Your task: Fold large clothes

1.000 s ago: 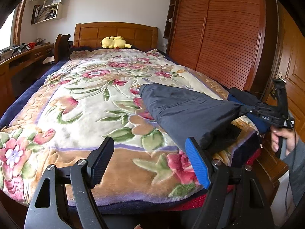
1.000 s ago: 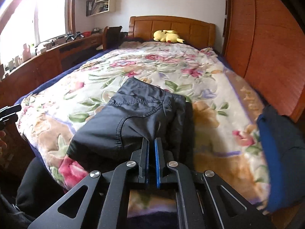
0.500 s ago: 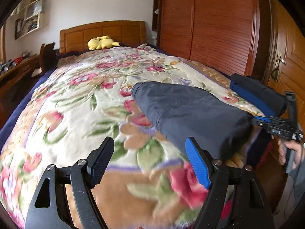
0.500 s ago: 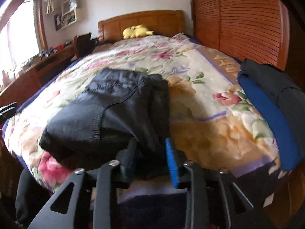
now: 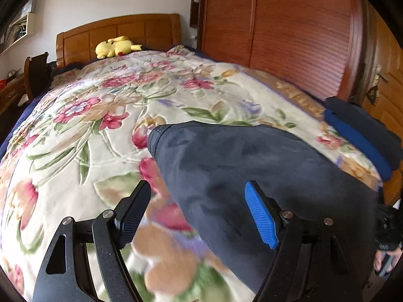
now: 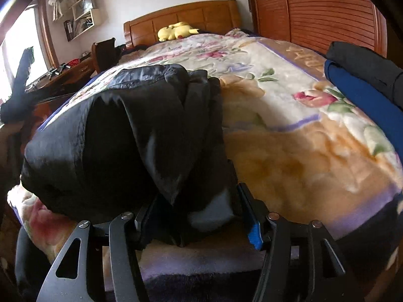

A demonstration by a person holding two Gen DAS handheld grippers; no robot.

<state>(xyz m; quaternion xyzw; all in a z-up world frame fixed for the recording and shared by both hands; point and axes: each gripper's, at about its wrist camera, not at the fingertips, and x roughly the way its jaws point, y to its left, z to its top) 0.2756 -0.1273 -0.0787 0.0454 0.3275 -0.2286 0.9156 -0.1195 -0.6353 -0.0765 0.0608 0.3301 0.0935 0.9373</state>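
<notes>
Left wrist view: the left gripper (image 5: 197, 211), brought closer, is kept wide apart and empty over the folded dark trousers (image 5: 252, 171).

Right wrist view: the right gripper (image 6: 194, 216) has just been opened; the trousers lie loosely between, apparently released on the floral blanket (image 6: 289, 138).

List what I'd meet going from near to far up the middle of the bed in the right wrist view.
right gripper → folded dark trousers → floral blanket → yellow plush toy → wooden headboard
</notes>
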